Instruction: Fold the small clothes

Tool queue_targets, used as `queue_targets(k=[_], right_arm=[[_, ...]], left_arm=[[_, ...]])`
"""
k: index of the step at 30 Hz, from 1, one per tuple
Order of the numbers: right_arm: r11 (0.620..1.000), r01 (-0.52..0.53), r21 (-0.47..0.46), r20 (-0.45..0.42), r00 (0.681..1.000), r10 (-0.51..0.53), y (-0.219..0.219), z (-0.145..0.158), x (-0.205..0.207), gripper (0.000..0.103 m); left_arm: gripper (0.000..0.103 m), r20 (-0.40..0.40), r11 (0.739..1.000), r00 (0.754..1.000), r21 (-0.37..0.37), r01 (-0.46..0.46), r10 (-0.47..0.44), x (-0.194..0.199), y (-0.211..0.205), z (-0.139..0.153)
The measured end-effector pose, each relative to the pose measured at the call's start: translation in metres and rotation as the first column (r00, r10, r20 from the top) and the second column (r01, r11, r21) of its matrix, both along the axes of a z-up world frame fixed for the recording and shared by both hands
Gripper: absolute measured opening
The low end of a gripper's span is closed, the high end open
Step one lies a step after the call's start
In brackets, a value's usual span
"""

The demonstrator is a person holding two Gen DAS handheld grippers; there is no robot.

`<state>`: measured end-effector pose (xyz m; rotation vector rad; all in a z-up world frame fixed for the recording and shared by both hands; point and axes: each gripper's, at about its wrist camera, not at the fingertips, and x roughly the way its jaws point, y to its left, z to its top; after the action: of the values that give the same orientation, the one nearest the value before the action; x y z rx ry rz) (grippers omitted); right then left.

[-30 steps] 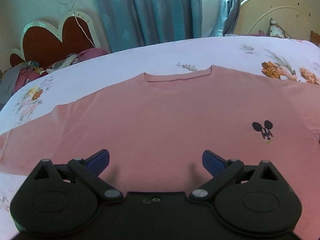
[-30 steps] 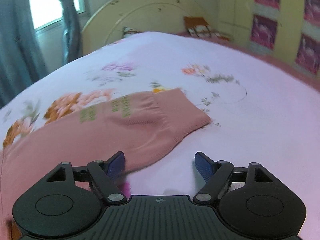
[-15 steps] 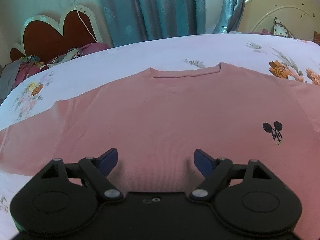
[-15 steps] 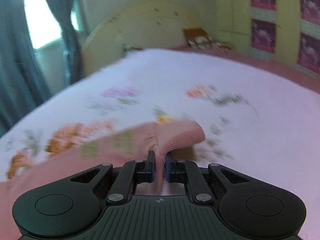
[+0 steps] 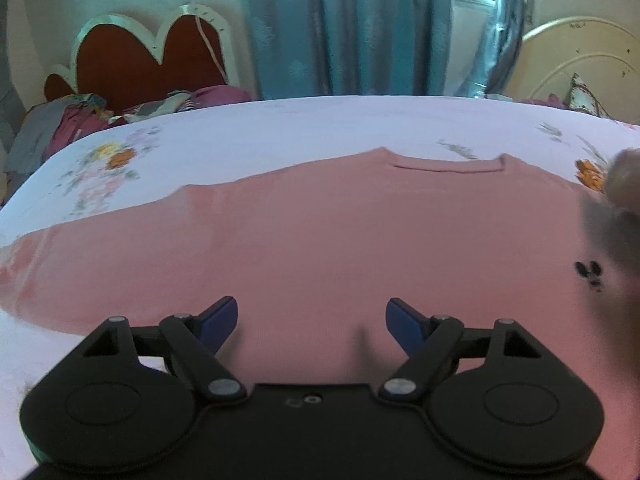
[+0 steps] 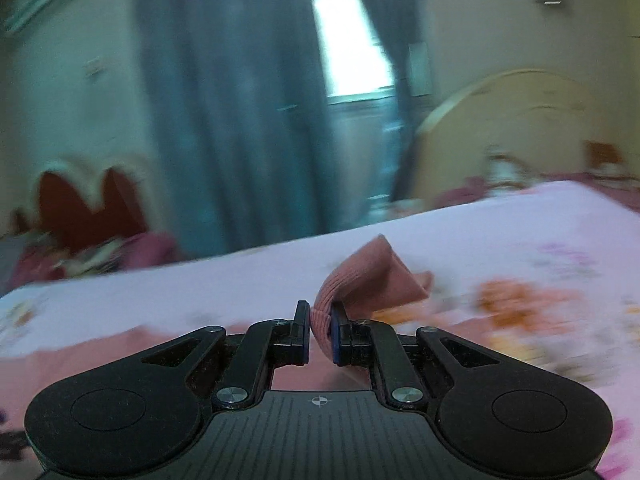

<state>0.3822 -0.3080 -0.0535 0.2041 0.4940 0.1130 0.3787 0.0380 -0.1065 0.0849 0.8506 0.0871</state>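
Salmon-pink sweater [image 5: 340, 240], plain but for a small black mouse-head motif [image 5: 588, 270] towards the bed's right edge. Pale lilac-white bedsheet [image 5: 300, 128] printed with orange, pink and yellow flowers and grey-green leaves. Black grippers, left [image 5: 311, 318] and right [image 6: 320, 330], both with dark blue pads [image 5: 218, 316]. Teal curtains [image 5: 340, 28]. Dark red heart-shaped headboard [image 5: 132, 64] edged in white; cream headboard [image 5: 580, 60] opposite.

Bare bed [image 5: 320, 128] lay open beyond the flat sweater [image 5: 320, 240]; a clothes pile [image 5: 80, 116] crowded its far-left edge.
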Motion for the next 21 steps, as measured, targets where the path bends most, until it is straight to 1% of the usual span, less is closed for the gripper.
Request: queue_targets(k=[2, 4, 7, 8, 9, 10, 11, 12, 14, 16, 19, 21], right_arm=[[0.996, -0.083, 0.031, -0.044, 0.995, 0.085, 0.045, -0.013, 0.003, 0.009], [0.987, -0.151, 0.052, -0.093, 0.983, 0.155, 0.084, -0.030, 0.004, 0.010], [0.978, -0.209, 0.027, -0.174, 0.962, 0.211, 0.125, -0.055, 0.005, 0.011], [0.976, -0.218, 0.021, -0.203, 0.955, 0.217, 0.132, -0.061, 0.006, 0.016], [0.975, -0.222, 0.027, -0.216, 0.951, 0.223, 0.135, -0.063, 0.005, 0.035], [0.972, -0.229, 0.046, -0.216, 0.948, 0.234, 0.135, -0.063, 0.004, 0.060], [0.973, -0.224, 0.051, -0.200, 0.952, 0.230, 0.131, -0.059, 0.000, 0.067], [0.976, -0.214, 0.039, -0.176, 0.960, 0.217, 0.127, -0.054, -0.007, 0.069], [0.983, -0.183, 0.010, -0.156, 0.971, 0.182, 0.113, -0.045, -0.015, 0.069], [0.991, -0.134, 0.003, -0.158, 0.978, 0.133, 0.089, -0.040, -0.019, 0.069], [0.998, -0.042, -0.047, -0.173, 0.984, 0.033, 0.056, -0.041, -0.029, 0.069], [0.996, 0.014, -0.086, -0.185, 0.982, -0.030, 0.032, -0.045, -0.041, 0.069]], left_arm=[[0.081, 0.004, 1.000, 1.000, 0.004, -0.010, 0.010, -0.001, 0.013, 0.000], [0.081, 0.002, 1.000, 1.000, 0.000, -0.014, 0.014, 0.001, 0.023, 0.000], [0.081, -0.002, 1.000, 1.000, -0.015, -0.003, 0.003, 0.003, 0.032, 0.000], [0.081, -0.004, 1.000, 1.000, -0.028, 0.007, -0.007, 0.004, 0.033, 0.000], [0.081, -0.007, 0.999, 1.000, -0.046, 0.021, -0.022, 0.006, 0.032, 0.000], [0.081, -0.009, 0.997, 0.999, -0.062, 0.037, -0.038, 0.005, 0.032, -0.001], [0.081, -0.015, 0.995, 0.998, -0.084, 0.054, -0.056, 0.006, 0.030, -0.002], [0.081, -0.021, 0.992, 0.997, -0.106, 0.072, -0.075, 0.009, 0.025, -0.003], [0.081, -0.029, 0.984, 0.993, -0.141, 0.109, -0.115, 0.016, 0.015, -0.006], [0.082, -0.042, 0.971, 0.986, -0.185, 0.151, -0.161, 0.026, -0.002, -0.012], [0.081, -0.049, 0.947, 0.976, -0.255, 0.194, -0.213, 0.041, -0.027, -0.022], [0.076, -0.047, 0.937, 0.971, -0.279, 0.211, -0.233, 0.052, -0.042, -0.029]])
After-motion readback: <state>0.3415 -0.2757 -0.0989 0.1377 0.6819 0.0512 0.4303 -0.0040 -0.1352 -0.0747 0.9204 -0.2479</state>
